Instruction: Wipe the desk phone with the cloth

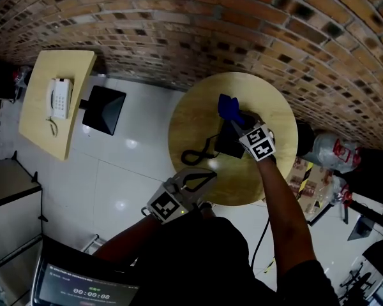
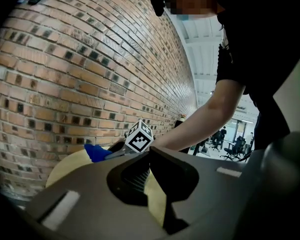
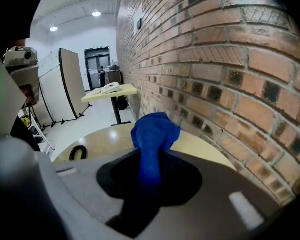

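Looking steeply down past a person's dark sleeves. At far left, a rectangular desk (image 1: pixel 76 69) is carrying a white phone (image 1: pixel 59 98), well apart from the work and apparently not part of it.

Moving right, the left gripper (image 1: pixel 207 177) is hovering over the near edge of a round wooden desk (image 1: pixel 191 116). Its jaws are standing slightly apart with nothing between them; only pale desk wood is showing through the gap. It is probably waiting there, close enough to steady the phone if wiping starts to push it.

Near the middle of the round desk, a black desk phone (image 1: pixel 228 142) is lying with its coiled cord (image 1: pixel 201 153) looping out to the left. This looks like the phone to be wiped.

Just beyond the phone, toward the brick wall (image 1: pixel 179 30), the right gripper (image 1: pixel 235 118) is angling downward with its jaws closed on a blue cloth (image 1: pixel 228 107). The jaws are pinching a narrow neck of fabric, and the rest is bunching out past the tips in a loose wad. Holding it that way is likely deliberate: the soft wad, not the hard jaws, would be meeting the phone. In the right gripper view the cloth appears to be hanging above the desk, not pressing on anything. Whether it is touching the phone cannot be told. The wiping seems to be at an early stage or between strokes.
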Demonstrator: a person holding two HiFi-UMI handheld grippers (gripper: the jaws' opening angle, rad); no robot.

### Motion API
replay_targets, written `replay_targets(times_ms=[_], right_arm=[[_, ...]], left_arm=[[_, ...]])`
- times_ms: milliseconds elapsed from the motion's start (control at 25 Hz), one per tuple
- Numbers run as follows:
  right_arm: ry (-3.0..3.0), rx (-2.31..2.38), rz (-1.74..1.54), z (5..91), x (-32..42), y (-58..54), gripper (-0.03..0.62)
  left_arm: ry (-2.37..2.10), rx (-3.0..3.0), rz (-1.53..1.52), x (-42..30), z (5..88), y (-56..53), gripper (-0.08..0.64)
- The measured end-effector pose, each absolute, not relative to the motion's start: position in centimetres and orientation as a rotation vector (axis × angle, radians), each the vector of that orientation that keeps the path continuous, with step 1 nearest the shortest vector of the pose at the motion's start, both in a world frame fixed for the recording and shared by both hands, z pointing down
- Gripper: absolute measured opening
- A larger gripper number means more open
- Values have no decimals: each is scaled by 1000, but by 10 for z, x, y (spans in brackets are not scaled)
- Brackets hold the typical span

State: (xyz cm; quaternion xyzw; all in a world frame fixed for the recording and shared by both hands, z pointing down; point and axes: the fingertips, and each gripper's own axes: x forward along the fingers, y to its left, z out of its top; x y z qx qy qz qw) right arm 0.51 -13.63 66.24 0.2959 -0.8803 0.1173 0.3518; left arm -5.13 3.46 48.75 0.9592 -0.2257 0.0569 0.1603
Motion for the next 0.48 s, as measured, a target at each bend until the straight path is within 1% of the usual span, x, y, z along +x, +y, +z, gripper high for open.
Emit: replay_targets(times_ms=[480], right_arm=[[-2231,535,356,708,-18,-20,92]], left_arm=[[-598,2769,190,-37,490,33,-8]])
